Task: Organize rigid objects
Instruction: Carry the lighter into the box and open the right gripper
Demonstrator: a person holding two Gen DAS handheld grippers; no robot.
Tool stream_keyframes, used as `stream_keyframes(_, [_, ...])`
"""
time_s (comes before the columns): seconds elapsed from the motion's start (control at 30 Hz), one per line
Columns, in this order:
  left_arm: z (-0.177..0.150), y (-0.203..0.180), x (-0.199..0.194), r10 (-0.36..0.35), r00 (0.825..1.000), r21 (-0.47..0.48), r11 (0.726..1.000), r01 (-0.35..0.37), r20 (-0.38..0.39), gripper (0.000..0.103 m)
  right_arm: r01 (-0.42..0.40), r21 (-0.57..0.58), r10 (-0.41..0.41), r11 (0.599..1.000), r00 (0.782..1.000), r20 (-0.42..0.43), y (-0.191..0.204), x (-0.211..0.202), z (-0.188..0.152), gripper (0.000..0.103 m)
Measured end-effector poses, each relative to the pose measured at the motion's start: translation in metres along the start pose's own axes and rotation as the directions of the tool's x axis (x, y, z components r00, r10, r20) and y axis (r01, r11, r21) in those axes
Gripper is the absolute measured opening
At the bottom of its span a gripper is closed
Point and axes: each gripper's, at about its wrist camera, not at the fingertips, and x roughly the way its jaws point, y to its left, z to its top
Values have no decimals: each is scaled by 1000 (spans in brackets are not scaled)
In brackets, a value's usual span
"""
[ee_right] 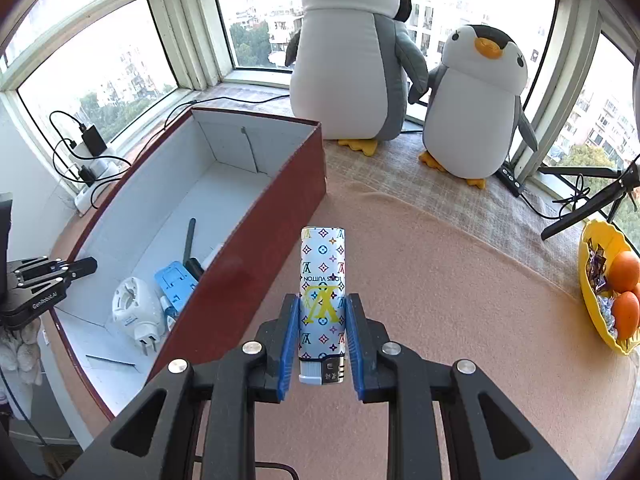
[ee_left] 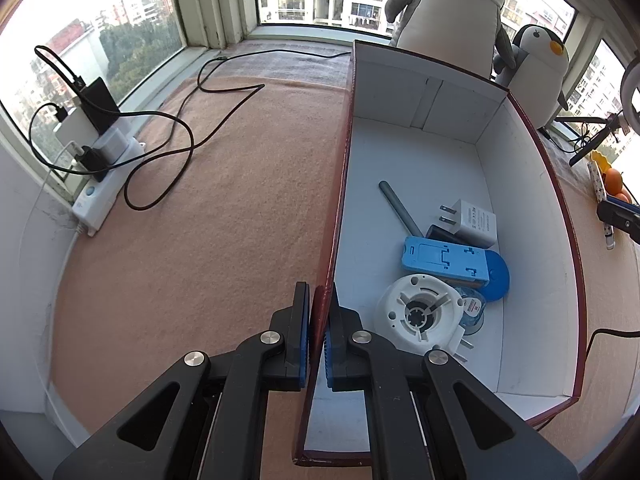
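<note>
A dark red box (ee_left: pixel 340 200) with a white inside stands on the tan mat; my left gripper (ee_left: pixel 319 312) is shut on its near left wall. Inside lie a grey rod (ee_left: pixel 400 208), a white plug adapter (ee_left: pixel 474 222), a blue phone stand (ee_left: pixel 444 264) and a round white plastic part (ee_left: pixel 420 314). In the right wrist view the box (ee_right: pixel 256 248) sits to the left. My right gripper (ee_right: pixel 322 320) is shut on a white patterned lighter (ee_right: pixel 322 288), held above the mat right of the box. The left gripper (ee_right: pixel 48 276) shows at that view's left edge.
Two plush penguins (ee_right: pixel 352 60) (ee_right: pixel 476 104) stand on the window sill behind the box. A yellow bowl (ee_right: pixel 596 304) with oranges and sweets sits at the right. A power strip (ee_left: pixel 104 184) with chargers and black cables lies far left. A tripod leg (ee_right: pixel 588 208) reaches in at right.
</note>
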Motion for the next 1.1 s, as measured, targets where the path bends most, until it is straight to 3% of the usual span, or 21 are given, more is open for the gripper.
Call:
stream_keyframes(0.27, [-3,0,-1,0,1000,-1,1000,0,0,5,-66,-89,69,994,997,37,48,-23,8,21])
stream_keyframes(0.47, [-6,1,-2,-1,1000,-2,1000,1,3,5,-121,-142,123,982,992,11,82,-21,8,21])
stream_keyframes(0.8, [-7,2,-3,-2,1000,-3,1000,2,5,5,-151,-184,145,971,988,-46,117,-7,3,21])
stream_keyframes(1.1, [-7,1,-3,-3,1000,-5,1000,3,7,5,-147,-200,140,969,989,-49,136,1,9,21])
